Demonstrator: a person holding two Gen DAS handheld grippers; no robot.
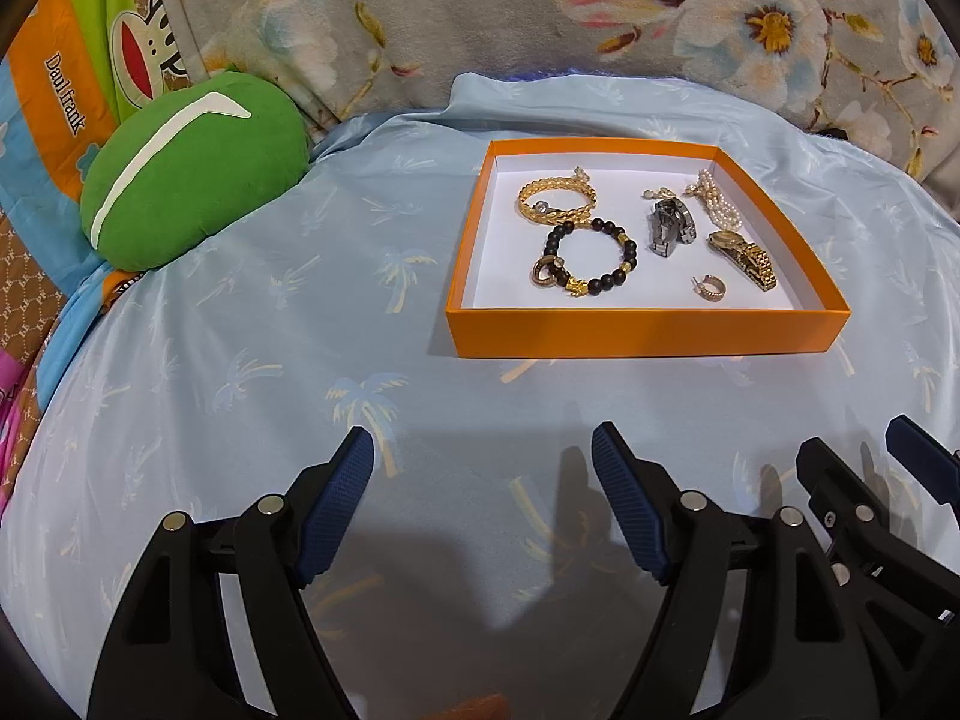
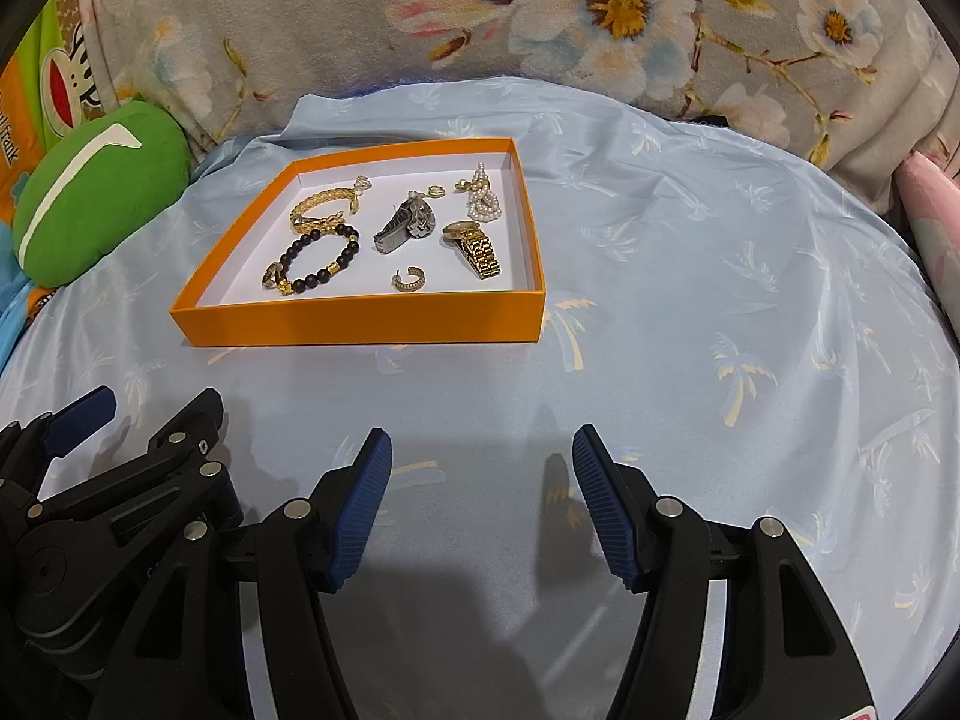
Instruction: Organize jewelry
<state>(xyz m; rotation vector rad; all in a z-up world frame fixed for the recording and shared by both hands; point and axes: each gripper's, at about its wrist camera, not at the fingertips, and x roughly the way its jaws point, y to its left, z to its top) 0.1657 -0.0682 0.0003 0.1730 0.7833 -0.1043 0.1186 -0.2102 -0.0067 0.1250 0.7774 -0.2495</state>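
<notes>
An orange box with a white floor lies on the bed. Inside it are a gold chain bracelet, a black bead bracelet, a silver watch, a gold watch, a pearl piece and a small gold hoop earring. My left gripper and right gripper hover side by side over the sheet, well short of the box. Both are open and empty.
The bed is covered by a light blue palm-print sheet. A green cushion sits at the left. A floral blanket is bunched up behind the box. A pink pillow edge shows at the far right.
</notes>
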